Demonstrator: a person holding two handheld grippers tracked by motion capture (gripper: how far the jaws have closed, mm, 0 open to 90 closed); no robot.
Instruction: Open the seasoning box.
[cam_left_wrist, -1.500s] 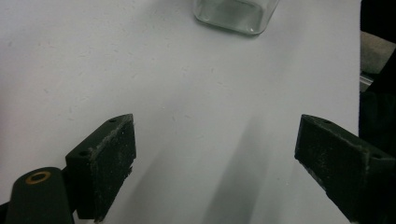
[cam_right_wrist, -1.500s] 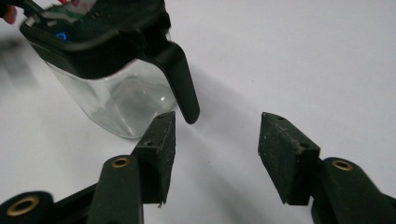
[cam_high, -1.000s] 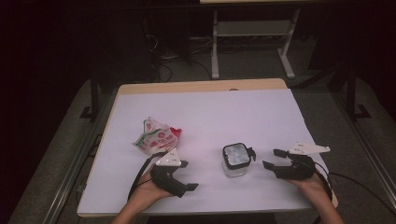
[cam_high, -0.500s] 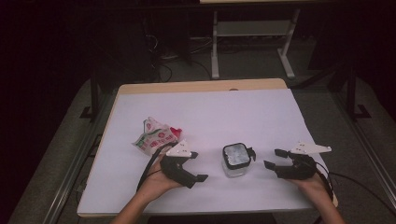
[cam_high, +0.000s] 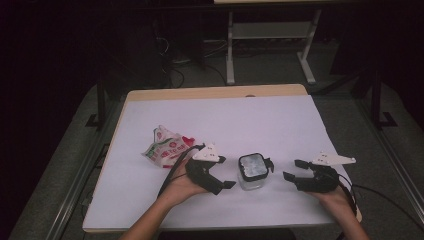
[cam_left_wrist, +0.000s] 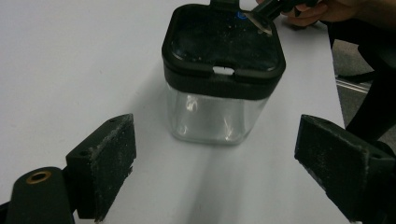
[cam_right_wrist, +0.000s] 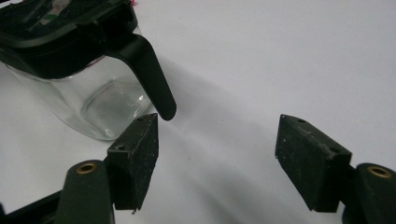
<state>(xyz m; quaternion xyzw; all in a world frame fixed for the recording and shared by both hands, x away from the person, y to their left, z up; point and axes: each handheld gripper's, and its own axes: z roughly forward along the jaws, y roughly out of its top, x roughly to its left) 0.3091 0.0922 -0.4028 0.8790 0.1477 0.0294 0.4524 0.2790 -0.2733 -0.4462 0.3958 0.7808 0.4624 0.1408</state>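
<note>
A clear square jar (cam_high: 252, 172) with a black lid and a black side handle (cam_right_wrist: 149, 74) stands on the white table (cam_high: 230, 120). My left gripper (cam_high: 226, 172) is open just left of the jar, jaws pointing at it with nothing between them. From the left gripper view the jar (cam_left_wrist: 219, 79) stands upright a short way beyond the left gripper (cam_left_wrist: 229, 161). My right gripper (cam_high: 292, 170) is open to the right of the jar, a gap away. In the right gripper view the right gripper (cam_right_wrist: 217, 144) sits just below the handle tip, not touching.
A crumpled red-and-white snack packet (cam_high: 167, 146) lies left of the left hand. The table's front edge (cam_high: 220, 227) is close below both hands. A metal stand (cam_high: 270, 35) and cables sit on the dark floor beyond the table.
My left gripper has moved right and a little up, from near the front edge to close beside the jar. The right gripper and the jar have stayed put.
</note>
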